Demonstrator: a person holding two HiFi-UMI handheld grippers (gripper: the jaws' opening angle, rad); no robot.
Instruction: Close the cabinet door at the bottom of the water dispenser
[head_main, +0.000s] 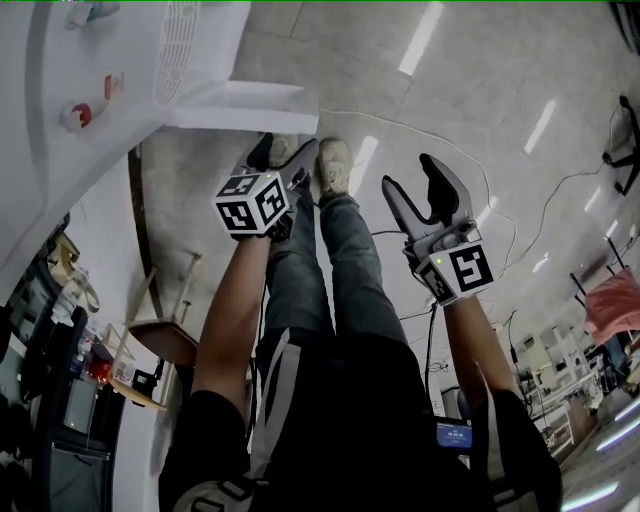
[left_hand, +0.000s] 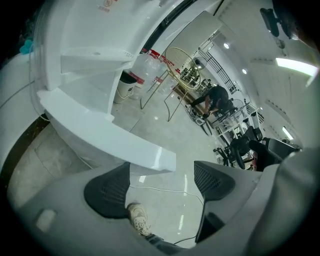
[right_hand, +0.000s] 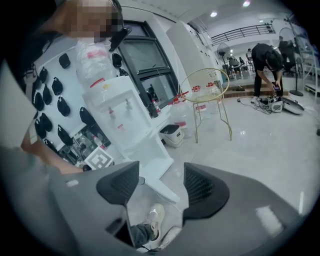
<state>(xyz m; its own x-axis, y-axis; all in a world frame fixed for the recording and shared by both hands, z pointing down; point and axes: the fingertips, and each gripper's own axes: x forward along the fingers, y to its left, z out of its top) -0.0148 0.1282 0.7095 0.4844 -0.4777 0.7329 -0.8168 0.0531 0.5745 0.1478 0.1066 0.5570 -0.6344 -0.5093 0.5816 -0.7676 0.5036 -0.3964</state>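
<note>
**Cabinet door (head_main: 245, 108) open; both pairs of jaws empty**

Door stands swung out from the lower part of the white water dispenser (right_hand: 122, 117). Its free edge reaches out over the tiled floor (head_main: 470, 90). A large clear bottle (right_hand: 92, 60) sits on top of the dispenser.

Left gripper (left_hand: 161, 182): jaws wide apart, nothing held. Between the pads show only floor, a white cable (left_hand: 165, 189) and the person's shoe (left_hand: 137, 220). In the left gripper view the door's edge lies just above the left-hand pad. It is close, but contact cannot be told. In the head view this gripper appears just short of the door.

Right gripper (right_hand: 160, 180): jaws well apart, nothing gripped. Floor and shoe show through the gap. This gripper is farther from the dispenser, on the other side of the person's legs (head_main: 330, 260).

Both grippers point down at a slant.
</note>
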